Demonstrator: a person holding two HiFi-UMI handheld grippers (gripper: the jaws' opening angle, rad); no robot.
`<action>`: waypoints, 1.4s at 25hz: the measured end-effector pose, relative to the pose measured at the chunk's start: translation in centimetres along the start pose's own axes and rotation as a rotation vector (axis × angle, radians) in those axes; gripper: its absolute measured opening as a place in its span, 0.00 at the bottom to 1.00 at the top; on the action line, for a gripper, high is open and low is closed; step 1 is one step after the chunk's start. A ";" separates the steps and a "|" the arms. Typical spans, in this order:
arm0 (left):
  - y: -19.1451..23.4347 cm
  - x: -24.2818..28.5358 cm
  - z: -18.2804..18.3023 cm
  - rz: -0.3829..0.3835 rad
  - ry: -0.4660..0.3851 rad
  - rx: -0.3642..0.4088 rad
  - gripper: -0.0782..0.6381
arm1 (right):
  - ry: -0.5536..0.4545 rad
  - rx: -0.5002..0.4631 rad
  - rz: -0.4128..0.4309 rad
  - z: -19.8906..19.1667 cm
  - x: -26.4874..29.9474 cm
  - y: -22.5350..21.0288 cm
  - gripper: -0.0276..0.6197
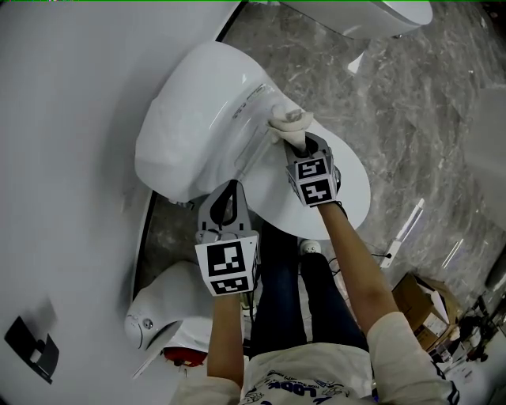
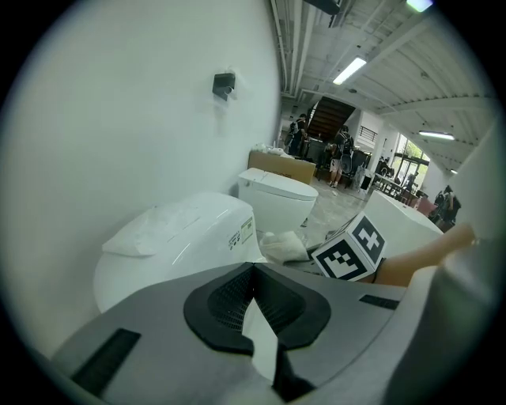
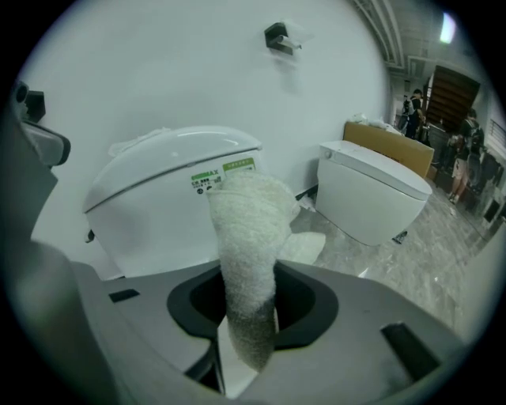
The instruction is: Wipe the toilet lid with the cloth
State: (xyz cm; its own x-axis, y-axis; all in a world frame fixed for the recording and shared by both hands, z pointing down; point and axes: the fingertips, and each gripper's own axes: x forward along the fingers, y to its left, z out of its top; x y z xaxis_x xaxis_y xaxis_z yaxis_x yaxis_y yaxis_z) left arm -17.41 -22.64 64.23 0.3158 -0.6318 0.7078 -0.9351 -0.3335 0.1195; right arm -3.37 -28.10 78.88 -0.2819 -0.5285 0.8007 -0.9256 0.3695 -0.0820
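Note:
A white toilet (image 1: 202, 119) stands against the wall, its closed oval lid (image 1: 354, 190) reaching toward me. My right gripper (image 1: 304, 150) hovers over the lid's back end, shut on a white fluffy cloth (image 1: 291, 123) whose free end lies near the hinge. In the right gripper view the cloth (image 3: 249, 237) rises from between the jaws (image 3: 249, 273) in front of the toilet's rear body (image 3: 158, 198). My left gripper (image 1: 227, 207) hangs beside the toilet's left flank, jaws together and empty (image 2: 253, 269). It looks toward the toilet (image 2: 182, 245) and the cloth (image 2: 286, 245).
A white wall (image 1: 63, 158) runs along the left with a black fixture (image 1: 32, 348) on it. A second toilet (image 1: 158, 316) stands at lower left, and a third (image 1: 379, 16) at the top. A cardboard box (image 1: 423, 297) sits on the marble floor at right. My legs stand close to the lid's front.

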 end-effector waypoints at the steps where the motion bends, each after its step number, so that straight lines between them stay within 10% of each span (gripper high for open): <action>1: 0.1 0.1 -0.1 0.001 0.002 -0.002 0.11 | 0.017 -0.011 0.001 -0.3 0.5 0.0 0.22; 10: -0.5 0.5 -1.3 -0.014 0.017 -0.004 0.11 | 0.208 -0.120 0.005 -4.5 4.0 -0.9 0.22; 35: -4.3 0.4 -3.1 -0.042 0.043 0.027 0.11 | 0.237 -0.007 -0.044 -11.2 -0.5 -6.7 0.22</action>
State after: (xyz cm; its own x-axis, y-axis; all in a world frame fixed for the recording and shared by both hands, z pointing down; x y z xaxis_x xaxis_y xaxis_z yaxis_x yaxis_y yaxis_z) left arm -13.81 -19.28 66.16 0.3470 -0.5863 0.7320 -0.9163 -0.3784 0.1314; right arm 5.84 -21.76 85.70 -0.1732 -0.3505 0.9204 -0.9337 0.3557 -0.0403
